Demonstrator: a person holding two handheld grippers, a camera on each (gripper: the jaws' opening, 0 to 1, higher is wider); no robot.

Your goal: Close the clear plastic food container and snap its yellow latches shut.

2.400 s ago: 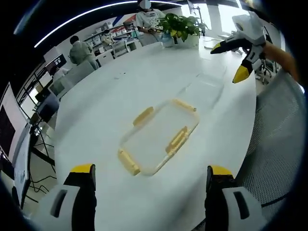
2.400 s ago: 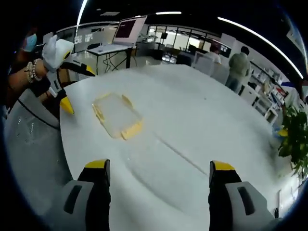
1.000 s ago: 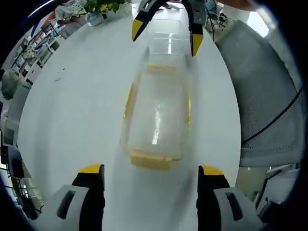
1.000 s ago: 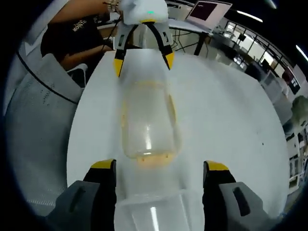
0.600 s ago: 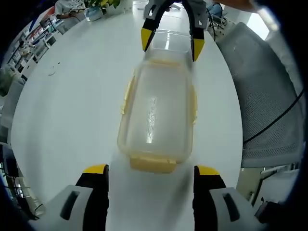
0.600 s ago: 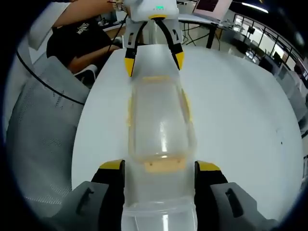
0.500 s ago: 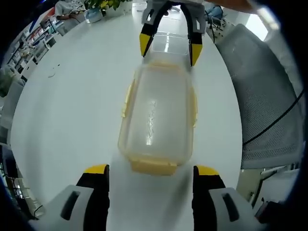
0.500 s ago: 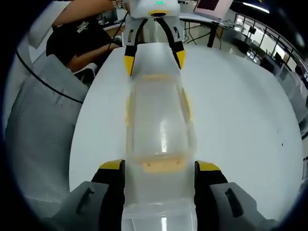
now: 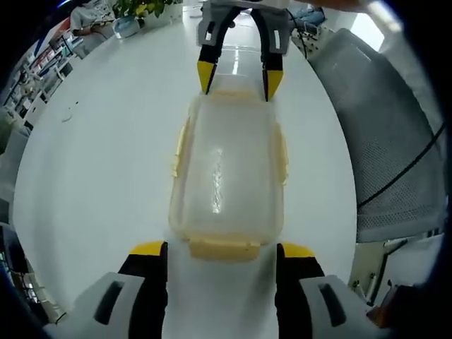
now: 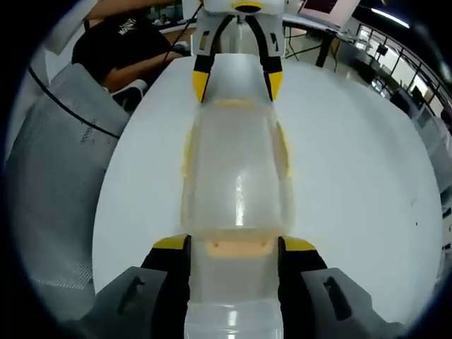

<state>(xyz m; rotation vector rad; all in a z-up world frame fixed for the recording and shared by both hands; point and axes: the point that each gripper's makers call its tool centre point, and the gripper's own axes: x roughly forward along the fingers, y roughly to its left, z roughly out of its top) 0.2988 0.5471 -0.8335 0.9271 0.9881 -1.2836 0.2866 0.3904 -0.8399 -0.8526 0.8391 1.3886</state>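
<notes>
A clear plastic container [image 9: 226, 169] with yellow latches lies lengthwise on the white table [image 9: 106, 141]. My left gripper [image 9: 222, 251] is open, and its jaws straddle the near end latch [image 9: 222, 247]. In the right gripper view the same container [image 10: 236, 169] runs away from me. My right gripper [image 10: 234, 245] is open around the yellow end latch [image 10: 236, 246] there, with a clear plastic part [image 10: 233, 314] between its jaws lower down. Each gripper faces the other: the right gripper [image 9: 236, 79] and the left gripper [image 10: 236, 86] stand at the container's far ends. I cannot tell whether any jaw touches the plastic.
A grey mesh chair [image 9: 381, 127] stands at the table's edge beside the container and shows as the chair [image 10: 56, 162] in the right gripper view. A person's dark sleeve [image 10: 120, 42] is behind it. A potted plant [image 9: 138, 8] sits far off on the table.
Both grippers have closed in on the container's two ends, and their jaws now stand narrower around the end latches. The container itself looks unmoved over the last half second.
</notes>
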